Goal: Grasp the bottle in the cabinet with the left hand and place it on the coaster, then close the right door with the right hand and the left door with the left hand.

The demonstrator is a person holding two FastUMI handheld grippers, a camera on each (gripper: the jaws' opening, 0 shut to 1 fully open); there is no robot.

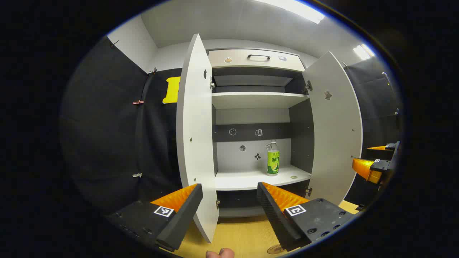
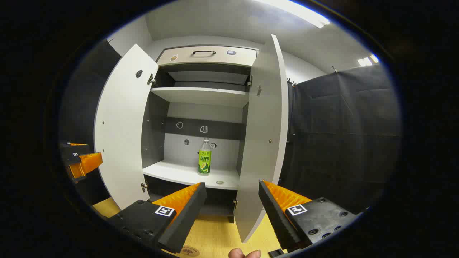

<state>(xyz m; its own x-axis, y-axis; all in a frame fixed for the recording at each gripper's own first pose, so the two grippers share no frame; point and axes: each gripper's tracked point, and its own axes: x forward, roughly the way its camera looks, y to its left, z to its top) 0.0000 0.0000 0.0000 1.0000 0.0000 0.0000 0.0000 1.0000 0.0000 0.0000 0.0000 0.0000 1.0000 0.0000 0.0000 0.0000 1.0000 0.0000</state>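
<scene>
At the bottom of the left gripper view the left gripper (image 1: pixel 229 202) holds its two ridged, wedge-shaped fingers wide apart with nothing between them; each finger block carries one small square marker tag. A fingertip (image 1: pixel 220 253) of the person pokes in at the lower edge. Beneath lies the pale yellow wood-grain tabletop (image 1: pixel 244 234), and at its lower right edge a round brown coaster (image 1: pixel 275 249) is partly hidden by a finger. In the right gripper view the right gripper (image 2: pixel 231 200) is likewise spread open and empty, with the coaster (image 2: pixel 189 251) at the bottom left.

Farther back stands the white laminate cabinet (image 1: pixel 256 100) with two flat slab doors. Both stand open: the left door (image 1: pixel 195 136) edge-on at centre left, the right door (image 1: pixel 335 129) swung out at the right. Two white shelves show inside.

On the lower shelf (image 1: pixel 247 179), right of centre, one clear plastic bottle with a green label (image 1: pixel 273 158) stands upright, apart from both grippers. Just beside it lies a small round disc (image 1: pixel 293 177). Above, a beige drawer front (image 1: pixel 256 59) bears one dark curved handle.
</scene>
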